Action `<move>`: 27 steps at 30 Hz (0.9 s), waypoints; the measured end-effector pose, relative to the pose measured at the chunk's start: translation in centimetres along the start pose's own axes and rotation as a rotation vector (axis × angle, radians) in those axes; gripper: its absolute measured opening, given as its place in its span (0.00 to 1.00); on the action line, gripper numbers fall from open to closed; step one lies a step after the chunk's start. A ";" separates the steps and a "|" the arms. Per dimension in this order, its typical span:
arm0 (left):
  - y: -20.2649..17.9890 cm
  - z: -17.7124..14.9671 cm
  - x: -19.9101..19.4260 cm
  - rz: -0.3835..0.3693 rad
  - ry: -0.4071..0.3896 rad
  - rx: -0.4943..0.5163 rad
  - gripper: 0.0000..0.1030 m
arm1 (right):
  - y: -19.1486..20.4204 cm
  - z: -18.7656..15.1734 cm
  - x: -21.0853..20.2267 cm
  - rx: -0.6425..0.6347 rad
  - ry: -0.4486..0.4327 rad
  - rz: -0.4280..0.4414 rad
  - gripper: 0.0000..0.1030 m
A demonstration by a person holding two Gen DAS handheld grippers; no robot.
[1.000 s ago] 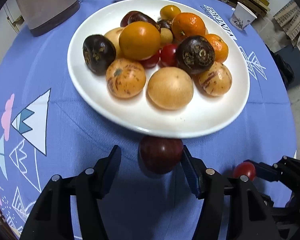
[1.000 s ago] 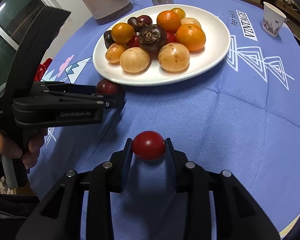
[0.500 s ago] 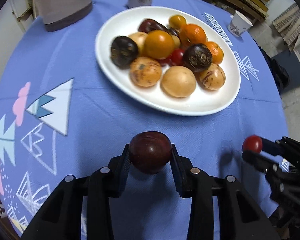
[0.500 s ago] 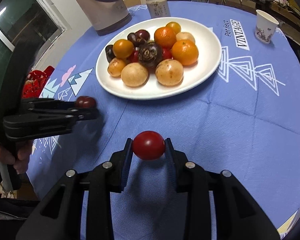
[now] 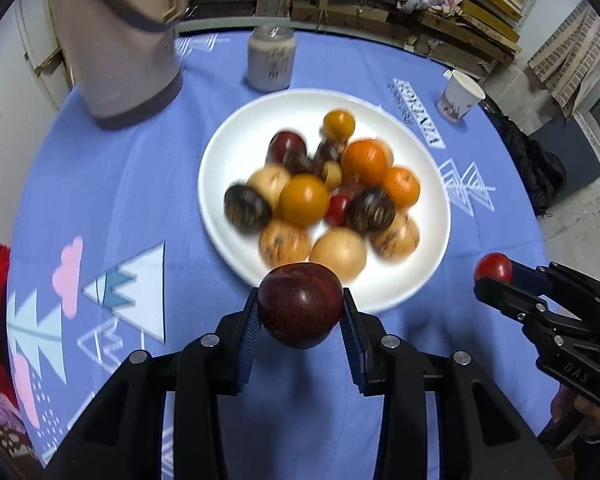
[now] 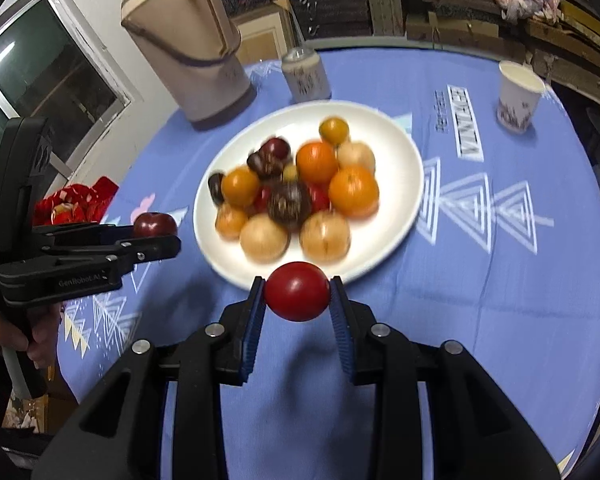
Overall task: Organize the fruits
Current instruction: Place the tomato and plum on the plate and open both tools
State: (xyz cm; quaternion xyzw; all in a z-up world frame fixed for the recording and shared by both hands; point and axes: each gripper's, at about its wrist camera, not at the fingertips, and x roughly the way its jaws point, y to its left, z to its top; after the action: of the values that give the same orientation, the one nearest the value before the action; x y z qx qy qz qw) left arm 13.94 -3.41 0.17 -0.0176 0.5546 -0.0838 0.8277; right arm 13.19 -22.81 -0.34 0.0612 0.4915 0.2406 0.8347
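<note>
Left tool (image 5: 300, 312) clamps a dark plum (image 5: 300, 304) above the plate's (image 5: 228, 152) near rim.

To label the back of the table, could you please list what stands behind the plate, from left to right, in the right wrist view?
Beige thermos jug → drink can → paper cup.

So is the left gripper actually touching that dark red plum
Touching. In the left wrist view the left gripper has both blue pads pressed against the sides of the dark red plum, which hangs above the tablecloth.
</note>
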 end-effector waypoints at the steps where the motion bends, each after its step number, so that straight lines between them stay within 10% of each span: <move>1: -0.3 0.6 0.2 -0.003 -0.004 0.005 0.37 | 0.0 0.7 0.1 -0.001 -0.009 0.002 0.31; 27: -0.1 9.5 6.4 0.069 0.001 -0.034 0.49 | -2.7 8.7 8.6 0.101 -0.002 0.010 0.38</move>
State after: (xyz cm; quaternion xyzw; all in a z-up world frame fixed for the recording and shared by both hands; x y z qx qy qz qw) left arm 25.06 -5.10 -1.98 -0.0124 0.5564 -0.0456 0.8295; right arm 24.91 -20.06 -3.61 0.1062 0.5019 0.2195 0.8298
